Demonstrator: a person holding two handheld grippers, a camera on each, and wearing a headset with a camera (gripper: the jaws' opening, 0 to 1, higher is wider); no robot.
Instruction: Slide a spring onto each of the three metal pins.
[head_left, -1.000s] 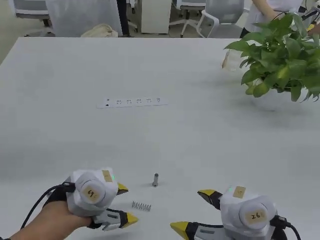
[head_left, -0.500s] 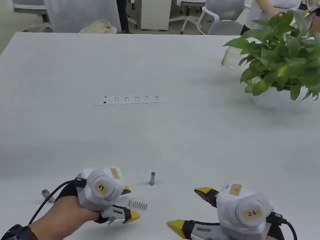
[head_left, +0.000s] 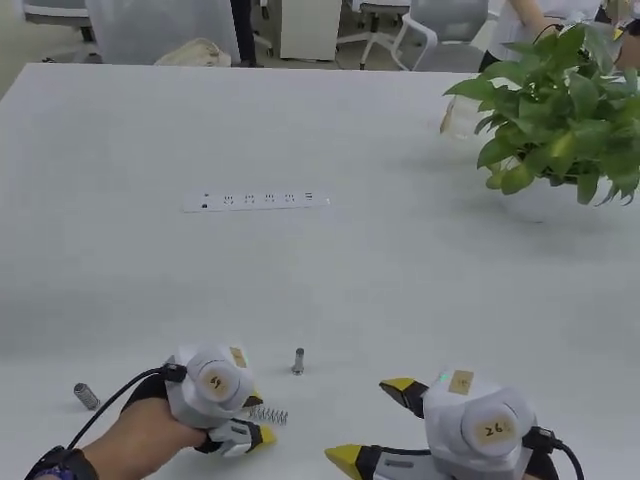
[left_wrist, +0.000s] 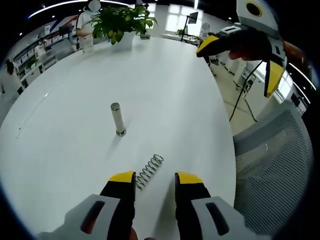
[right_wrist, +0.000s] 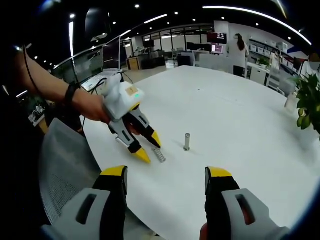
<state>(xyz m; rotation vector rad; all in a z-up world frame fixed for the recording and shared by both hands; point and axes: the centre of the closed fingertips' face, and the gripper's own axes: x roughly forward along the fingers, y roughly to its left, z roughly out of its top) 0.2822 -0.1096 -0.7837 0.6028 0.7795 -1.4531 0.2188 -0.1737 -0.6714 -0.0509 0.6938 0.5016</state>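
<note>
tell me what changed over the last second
The left claw has moved in toward the spring, whose near end now lies between its open jaws, not gripped. The spring itself, the pin standing upright beside it and the open right claw stayed as they were.

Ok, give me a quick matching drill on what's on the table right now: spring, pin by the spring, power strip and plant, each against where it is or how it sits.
Things:
1. spring
2. pin by the spring
3. power strip
4. plant

Places or states:
a. at the far right of the table
b. standing upright
c. lying on its side at the tips of the open left gripper
d. lying flat at mid-table, beyond the pin

Pairs: 1-c, 2-b, 3-d, 4-a
</note>
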